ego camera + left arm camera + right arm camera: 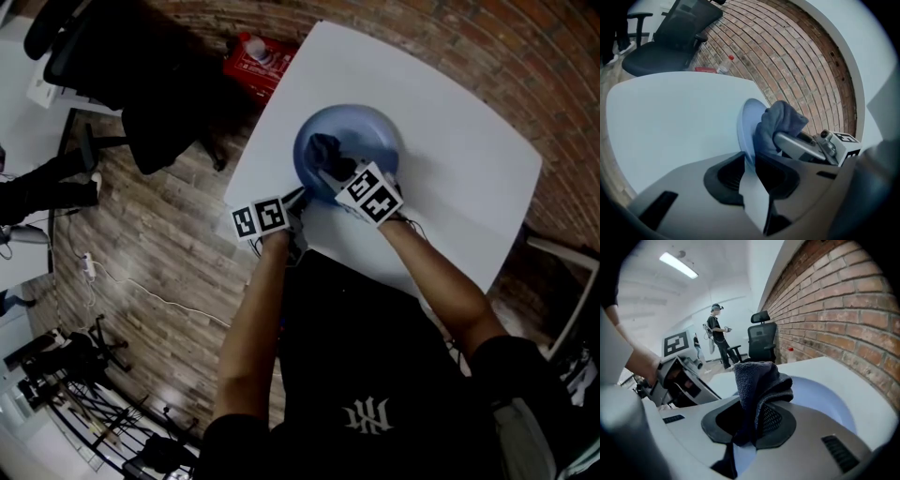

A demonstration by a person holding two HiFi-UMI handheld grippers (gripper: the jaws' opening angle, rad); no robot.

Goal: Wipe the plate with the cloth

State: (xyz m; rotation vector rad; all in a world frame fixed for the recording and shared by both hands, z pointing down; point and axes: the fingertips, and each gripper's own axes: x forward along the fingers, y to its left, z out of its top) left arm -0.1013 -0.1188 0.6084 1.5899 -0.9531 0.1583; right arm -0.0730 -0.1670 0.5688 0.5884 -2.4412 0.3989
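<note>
A blue plate [370,131] rests on the white table [450,159]. My left gripper [298,199] is shut on the plate's near-left rim; in the left gripper view the plate [746,126] stands edge-on between the jaws of my left gripper [751,165]. My right gripper [330,173] is shut on a dark blue-grey cloth [325,148] and holds it against the plate's inside. In the right gripper view the cloth [757,383] bunches up out of my right gripper [749,423] over the plate [820,394]. The left gripper view shows the cloth [780,123] pressed to the plate's face.
A red box [255,60] with a bottle on it lies on the floor beside the table's far-left edge. A black office chair [141,84] stands further left. A brick wall [553,56] runs along the table's far side. A person [717,331] stands far off.
</note>
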